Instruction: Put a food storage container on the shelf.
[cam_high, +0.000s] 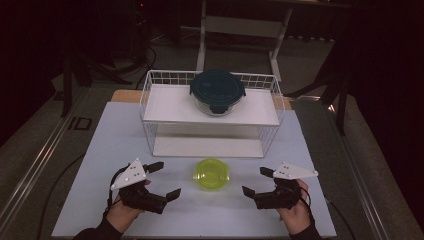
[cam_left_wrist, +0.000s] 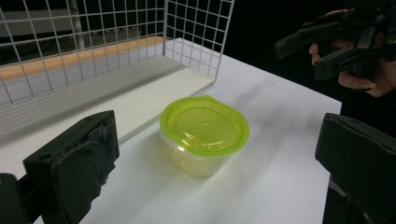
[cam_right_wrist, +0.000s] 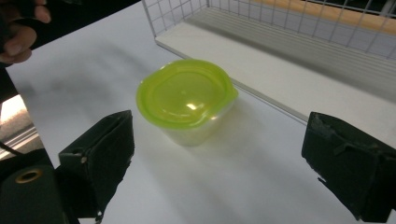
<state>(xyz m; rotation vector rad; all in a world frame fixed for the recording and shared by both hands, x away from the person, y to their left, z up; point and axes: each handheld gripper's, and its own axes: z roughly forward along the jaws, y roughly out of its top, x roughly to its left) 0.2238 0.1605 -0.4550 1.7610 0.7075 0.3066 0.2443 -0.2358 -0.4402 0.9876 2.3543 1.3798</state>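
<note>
Seemingly nothing was begun: both the left claw (cam_high: 159, 179) and right claw (cam_high: 256, 181) gaped wide and empty, flanking the untouched small clear plastic tub with lime-green lid (cam_high: 212, 173) on the white surface (cam_high: 120, 145).

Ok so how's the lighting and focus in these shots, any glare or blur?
High view: dim, dark surroundings, the white table lit. Left gripper view: green-lidded container sharp, near jaws soft, rack clear. Right gripper view: a small glare spot on the lid, with soft shadows beside the container.
</note>
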